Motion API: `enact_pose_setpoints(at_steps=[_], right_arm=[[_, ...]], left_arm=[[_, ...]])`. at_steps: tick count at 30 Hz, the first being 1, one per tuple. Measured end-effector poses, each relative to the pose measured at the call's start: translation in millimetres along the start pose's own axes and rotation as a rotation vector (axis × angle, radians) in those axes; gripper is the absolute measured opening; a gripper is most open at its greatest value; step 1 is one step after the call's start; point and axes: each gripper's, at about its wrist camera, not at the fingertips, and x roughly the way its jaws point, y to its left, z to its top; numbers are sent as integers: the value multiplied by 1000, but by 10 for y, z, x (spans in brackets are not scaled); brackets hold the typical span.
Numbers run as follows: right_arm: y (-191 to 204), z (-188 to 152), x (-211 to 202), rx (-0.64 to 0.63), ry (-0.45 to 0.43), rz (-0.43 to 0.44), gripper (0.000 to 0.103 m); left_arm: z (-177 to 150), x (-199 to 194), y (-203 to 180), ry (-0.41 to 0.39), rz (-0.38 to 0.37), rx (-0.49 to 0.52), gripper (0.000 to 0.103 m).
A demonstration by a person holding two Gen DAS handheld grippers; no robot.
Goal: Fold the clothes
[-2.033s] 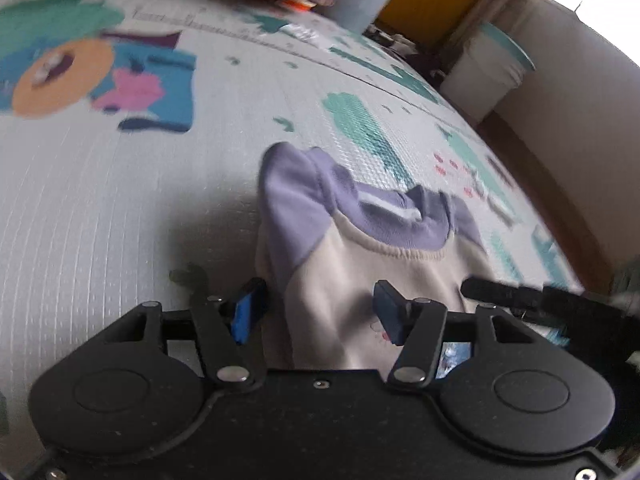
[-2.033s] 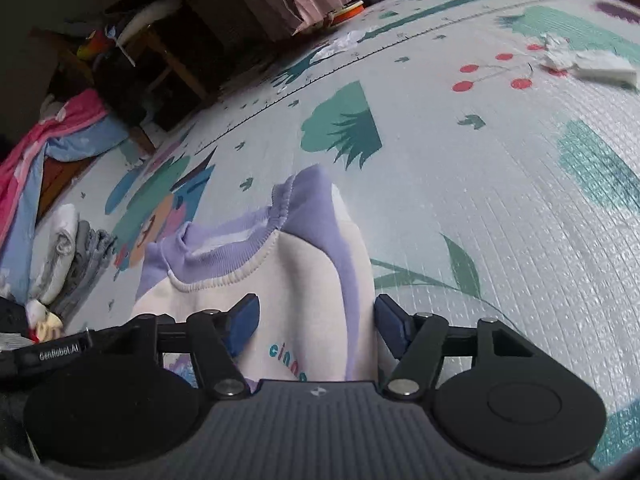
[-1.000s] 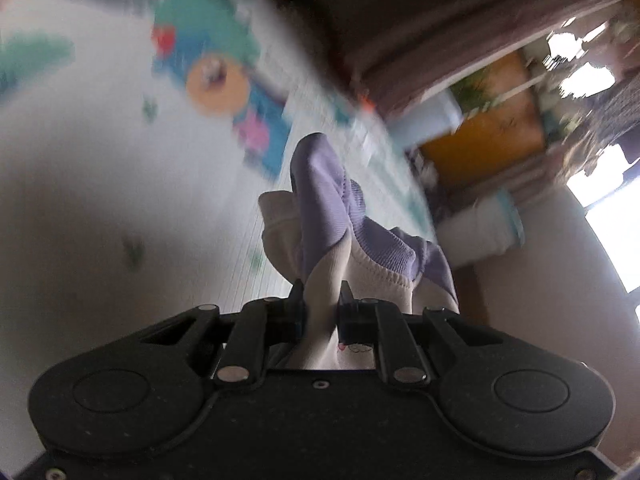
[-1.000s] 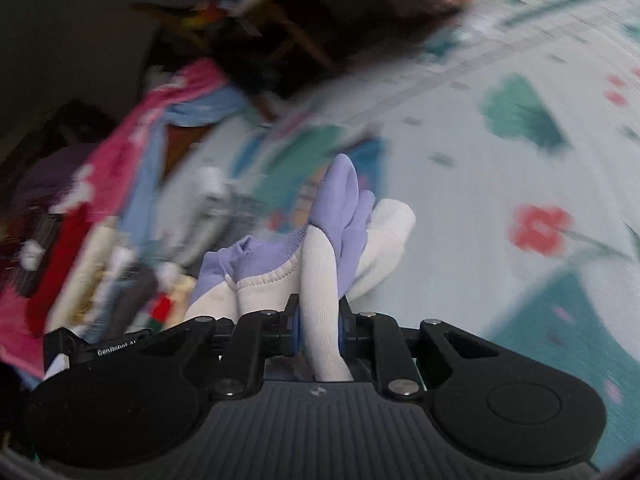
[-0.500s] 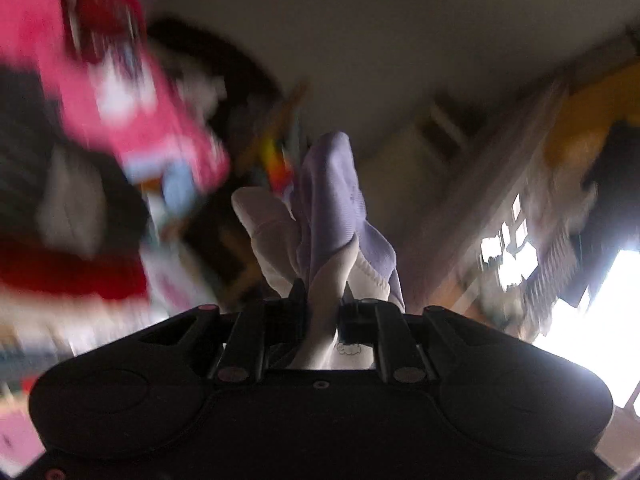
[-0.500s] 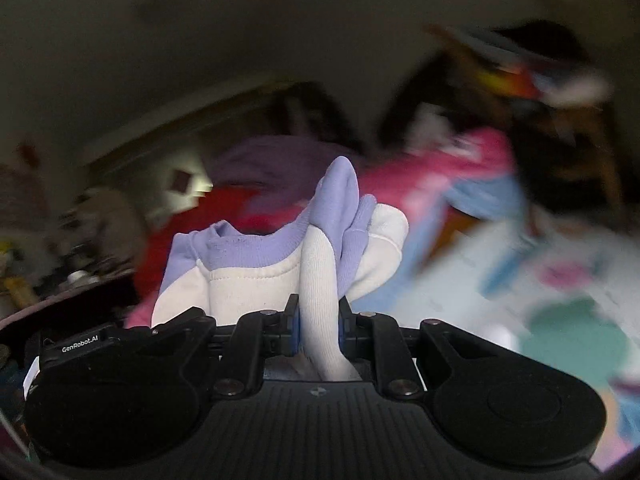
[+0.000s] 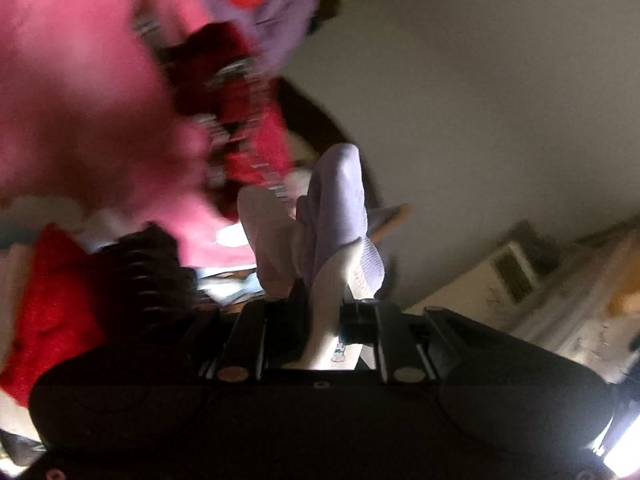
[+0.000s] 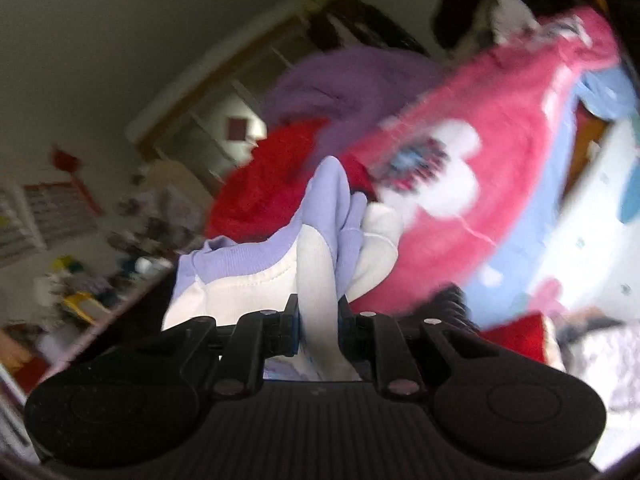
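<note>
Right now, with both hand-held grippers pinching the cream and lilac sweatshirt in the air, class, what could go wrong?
1. The left hand-held gripper pinches only a narrow bunched fold of the cream and lilac sweatshirt, so the fabric might slip out.
2. The right hand-held gripper grips a similar bunch, so the sweatshirt may land creased.
3. The blurred pink and red pile of clothes looks close; the sweatshirt could snag on it.

We are seeing dim, motion-blurred fisheye frames, edges bending; glare is flaring at the left view's lower right.
</note>
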Motion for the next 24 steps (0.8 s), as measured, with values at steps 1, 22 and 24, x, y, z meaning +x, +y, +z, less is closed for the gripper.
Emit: enact_pose_setpoints(at_steps=[1, 22, 24], right_arm=[[-50, -63, 69, -5, 17, -76, 23], [179, -842, 198, -493, -47, -345, 49], [108, -876, 322, -474, -33, -376, 49]], left_arm=[[-28, 66, 60, -2, 62, 53, 12], [-954, 788, 273, -12, 299, 1034, 52], [-916, 863, 340, -27, 313, 1020, 52]])
